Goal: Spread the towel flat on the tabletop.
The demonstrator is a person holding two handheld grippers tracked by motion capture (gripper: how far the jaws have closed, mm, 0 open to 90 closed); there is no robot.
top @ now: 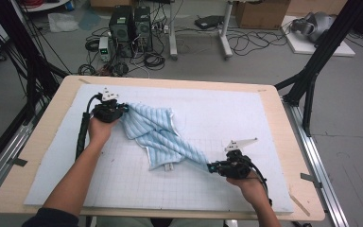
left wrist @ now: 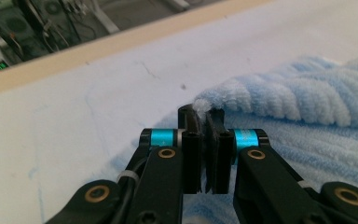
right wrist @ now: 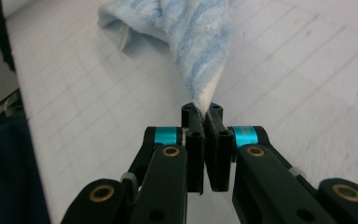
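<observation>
A light blue striped towel (top: 158, 132) lies bunched and stretched diagonally across the white gridded mat (top: 217, 113). My left gripper (top: 124, 109) is at the towel's upper left end, shut on a corner of it (left wrist: 205, 105). My right gripper (top: 210, 167) is at the lower right end, shut on the opposite corner, which narrows to a point between the pads (right wrist: 205, 105). Between the two grips the towel (right wrist: 191, 32) sags in folds on the mat. A hand holds each gripper from below.
The mat covers a wooden table (top: 283, 142). Beyond the far edge the floor holds computer towers (top: 130, 26), cables and a cardboard box (top: 260, 14). Black frame legs (top: 312, 71) stand at the right. Bare mat lies right of the towel.
</observation>
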